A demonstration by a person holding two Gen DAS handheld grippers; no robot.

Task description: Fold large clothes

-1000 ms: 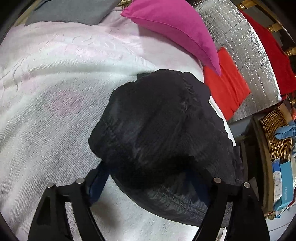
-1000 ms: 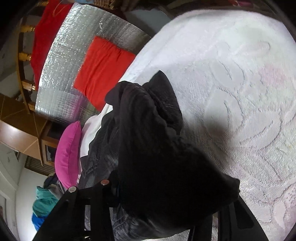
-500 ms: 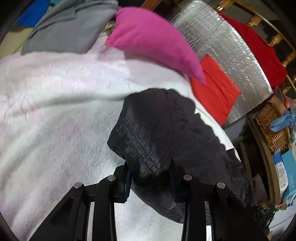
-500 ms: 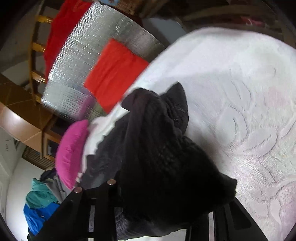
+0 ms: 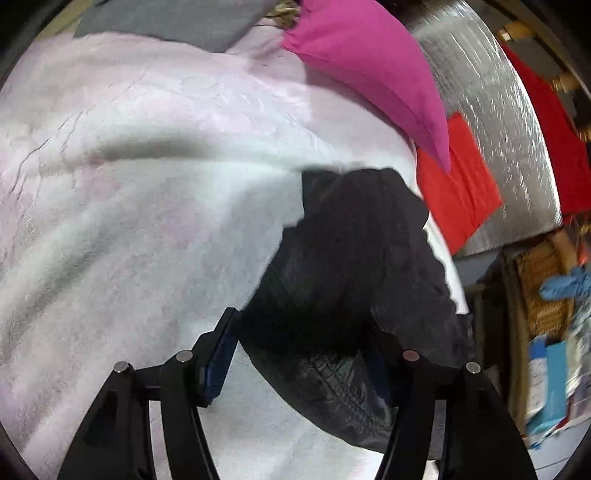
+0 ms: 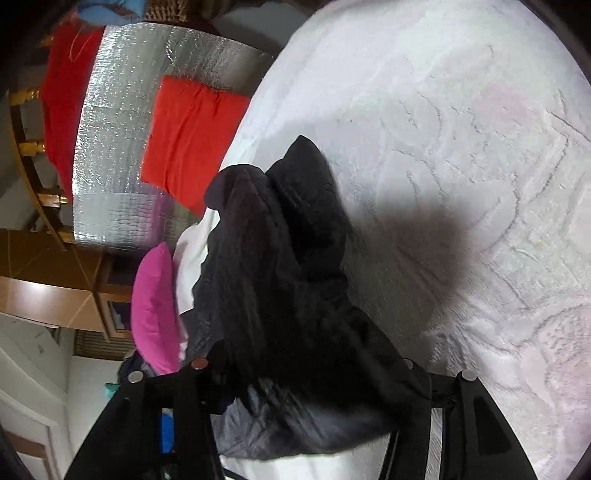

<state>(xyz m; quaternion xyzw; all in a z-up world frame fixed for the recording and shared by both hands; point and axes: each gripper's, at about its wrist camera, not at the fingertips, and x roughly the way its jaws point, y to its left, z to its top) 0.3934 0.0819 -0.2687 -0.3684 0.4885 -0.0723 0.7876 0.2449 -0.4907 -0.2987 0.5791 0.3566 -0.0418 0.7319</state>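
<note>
A bunched black quilted garment [image 5: 351, 258] lies on the white-pink bedspread [image 5: 147, 221], near its right edge. My left gripper [image 5: 299, 354] straddles the garment's near end. Its jaws are opening, and the blue left pad [image 5: 218, 354] stands just clear of the fabric. In the right wrist view the same garment [image 6: 280, 258] rises as a dark heap over the bedspread [image 6: 461, 129]. My right gripper [image 6: 306, 373] has the heap's near end between its jaws, which are opening too. Fabric covers its pads.
A magenta pillow [image 5: 369, 62] lies at the head of the bed beside a grey cloth [image 5: 177, 18]. Past the bed's edge are a red cloth [image 5: 458, 184] on a silver foil mat [image 5: 491, 92], a wicker basket [image 5: 543, 288] and wooden furniture [image 6: 44, 288].
Both grippers pinched the black garment half a second ago and now stand wider. The left view has slid, so the garment sits further right. The heap has shifted a little.
</note>
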